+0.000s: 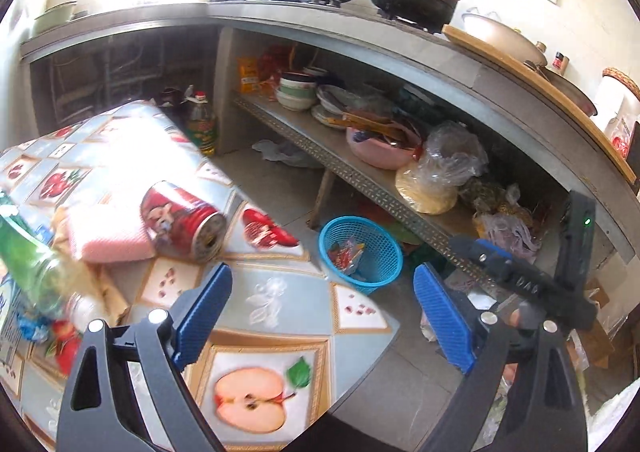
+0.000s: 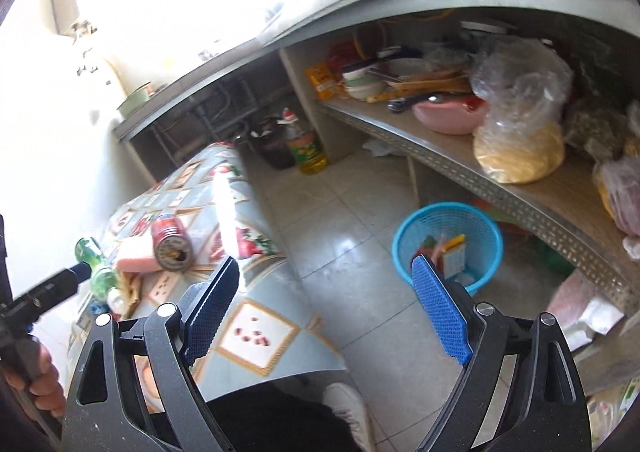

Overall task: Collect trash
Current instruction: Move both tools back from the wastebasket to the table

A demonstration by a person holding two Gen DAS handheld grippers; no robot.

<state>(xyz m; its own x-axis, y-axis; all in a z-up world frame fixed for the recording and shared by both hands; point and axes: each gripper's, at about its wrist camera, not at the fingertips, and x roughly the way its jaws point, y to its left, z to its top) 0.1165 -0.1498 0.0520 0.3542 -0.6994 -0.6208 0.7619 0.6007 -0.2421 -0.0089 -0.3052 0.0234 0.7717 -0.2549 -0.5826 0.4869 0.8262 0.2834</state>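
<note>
I am holding my left gripper [image 1: 322, 310] and right gripper [image 2: 324, 306] spread wide, both empty (blue basket [image 2: 490, 220] holding wrappers below).

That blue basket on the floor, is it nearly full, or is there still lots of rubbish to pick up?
Partly done: the blue basket on the floor already holds a few wrappers but has room. Nothing is in hand: the left hand-held gripper and right hand-held gripper are both open and empty. Still on the table: a red can on its side, a green bottle and a pink sponge.
</note>
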